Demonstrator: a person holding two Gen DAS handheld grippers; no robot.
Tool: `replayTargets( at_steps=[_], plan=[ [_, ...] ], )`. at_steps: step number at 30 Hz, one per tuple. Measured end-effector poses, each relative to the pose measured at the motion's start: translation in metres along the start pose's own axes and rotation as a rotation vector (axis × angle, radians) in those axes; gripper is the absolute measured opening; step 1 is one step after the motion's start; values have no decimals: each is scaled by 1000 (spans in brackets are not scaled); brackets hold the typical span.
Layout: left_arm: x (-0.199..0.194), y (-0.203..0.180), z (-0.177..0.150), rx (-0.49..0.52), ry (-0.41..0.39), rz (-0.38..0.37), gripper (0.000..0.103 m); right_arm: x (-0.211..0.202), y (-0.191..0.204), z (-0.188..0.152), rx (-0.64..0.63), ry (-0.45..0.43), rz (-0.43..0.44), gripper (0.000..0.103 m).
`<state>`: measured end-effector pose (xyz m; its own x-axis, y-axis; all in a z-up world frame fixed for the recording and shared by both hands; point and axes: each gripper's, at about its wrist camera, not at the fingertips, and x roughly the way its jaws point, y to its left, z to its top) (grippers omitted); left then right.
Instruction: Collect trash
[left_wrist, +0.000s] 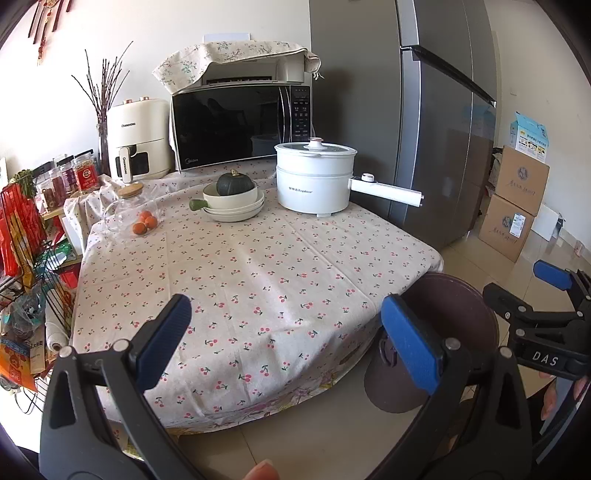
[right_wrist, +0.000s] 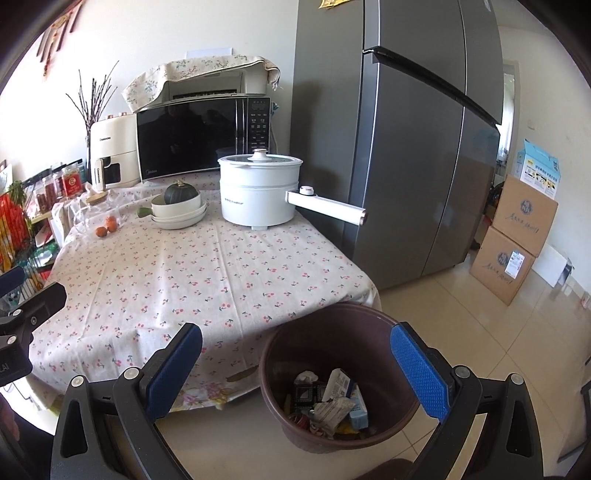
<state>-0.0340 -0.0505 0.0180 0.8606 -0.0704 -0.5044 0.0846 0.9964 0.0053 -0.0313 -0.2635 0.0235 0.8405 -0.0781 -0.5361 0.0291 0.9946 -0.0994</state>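
step: we judge collecting nearly done; trash (right_wrist: 332, 398) sits in bin (right_wrist: 273, 384)
left gripper (left_wrist: 284, 343): wide open, empty
right gripper (right_wrist: 295, 369): wide open, empty
next: we scan the table (right_wrist: 207, 273) for leftovers

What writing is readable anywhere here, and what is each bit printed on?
"CHANGHONG": cream air fryer, on its body and again down its handle.
"Midea": microwave, lower left corner of the door.
"Royalstar": white electric pot; the characters before it are blurred.
"DAS": label on the right claw.
Too small or blurred: microwave button panel, red jar label, cardboard boxes, blue carton, wrappers in the brown bin.
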Motion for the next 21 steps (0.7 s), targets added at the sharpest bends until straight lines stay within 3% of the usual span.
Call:
replayTargets(
  at_steps=[21],
  plan=[
    [0, -1, -1, 0, 8, 2, 102, -1, 1, 1, -12, -26, 5, 103]
  ],
)
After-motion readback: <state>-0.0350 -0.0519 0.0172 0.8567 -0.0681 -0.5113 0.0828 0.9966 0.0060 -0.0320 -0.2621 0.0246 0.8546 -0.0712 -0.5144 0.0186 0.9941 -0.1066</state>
